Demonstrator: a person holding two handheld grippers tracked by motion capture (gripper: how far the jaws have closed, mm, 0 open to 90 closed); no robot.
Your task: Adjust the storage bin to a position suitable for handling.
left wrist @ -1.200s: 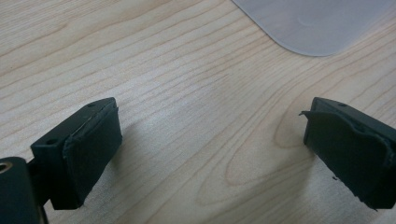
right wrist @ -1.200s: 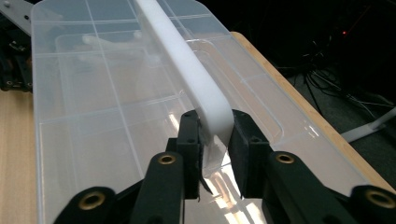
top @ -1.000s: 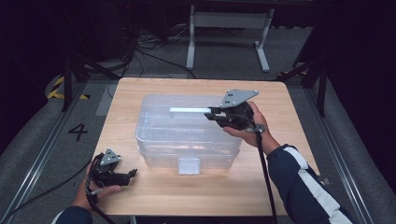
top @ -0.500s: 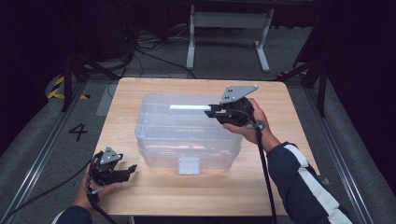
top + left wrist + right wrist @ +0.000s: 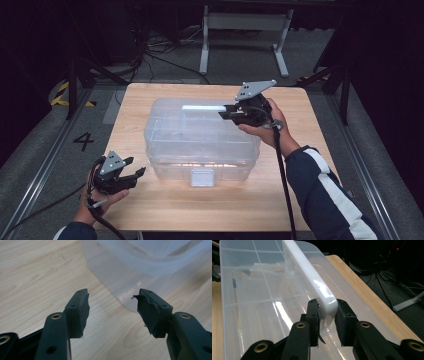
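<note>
- High view: the right gripper (image 5: 226,112), held in the person's right hand (image 5: 267,124) with the forearm in a dark sleeve with white stripes (image 5: 325,192) reaching in from the lower right, is raised over the far right part of a clear, lidded plastic storage box (image 5: 200,142). Its fingers are clamped on the end of the box's white bar handle (image 5: 202,107).
- High view: the left gripper (image 5: 134,172) rests low in the left hand (image 5: 97,197) near the front left corner of the light wooden tabletop (image 5: 200,205), beside the box but apart from it, fingers apart and holding nothing.
- High view, against one second ago: both grippers stay in nearly the same places; the box has not shifted from the middle of the tabletop.
- Left gripper view: two black padded fingers (image 5: 81,308) stand wide apart above the wood grain; the box's rounded, translucent corner (image 5: 130,282) lies just beyond them, untouched.
- Right gripper view: the fingers (image 5: 313,315) pinch the rounded end of the glossy white handle (image 5: 312,282), which runs away over the clear lid (image 5: 257,290) moulded in a grid of rectangular panels.
</note>
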